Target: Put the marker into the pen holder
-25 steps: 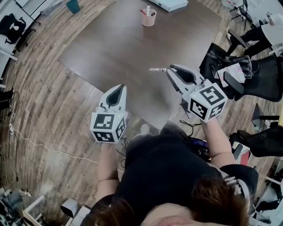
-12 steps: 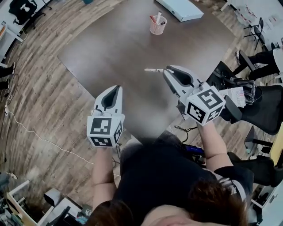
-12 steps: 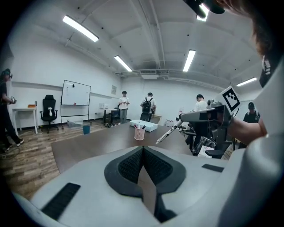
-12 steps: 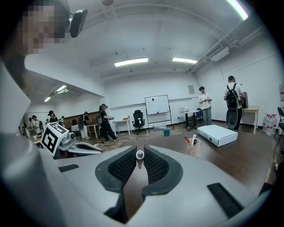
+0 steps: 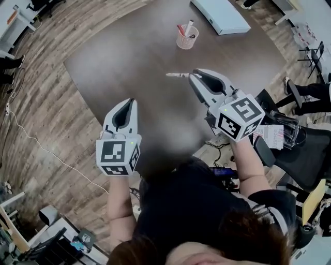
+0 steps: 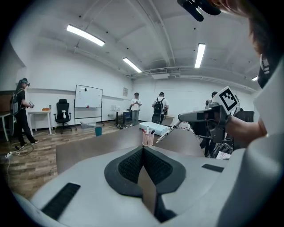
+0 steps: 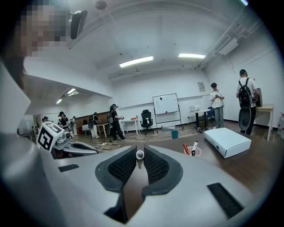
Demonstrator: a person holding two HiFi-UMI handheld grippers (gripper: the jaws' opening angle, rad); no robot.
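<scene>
A person standing over a dark table (image 5: 119,57) held the marker (image 5: 177,75) in the right gripper (image 5: 192,76). Its jaws were clamped on one end, so the pen stuck out roughly level past the tips, above the tabletop and pointing toward the person's left. In the right gripper view the marker's pale butt end showed pinched between the two ribbed pads (image 7: 122,166).

The left gripper (image 5: 129,101) hung alongside over the near part of the table, its jaws pressed together with nothing between them (its own view showed the pads meeting in a single seam).

The pen holder (image 5: 186,39), a pinkish mesh cup with pens already in it, stood well beyond both grippers toward the far side of the table, and the marker was well apart from it. Near the cup, farther off, lay a flat white box (image 5: 220,15).

Wood-plank floor (image 5: 46,103) surrounded the table, and a black chair (image 5: 305,155) stood at the person's right. In the gripper views other people (image 7: 114,122) stood about the room, some near a whiteboard (image 6: 88,102).
</scene>
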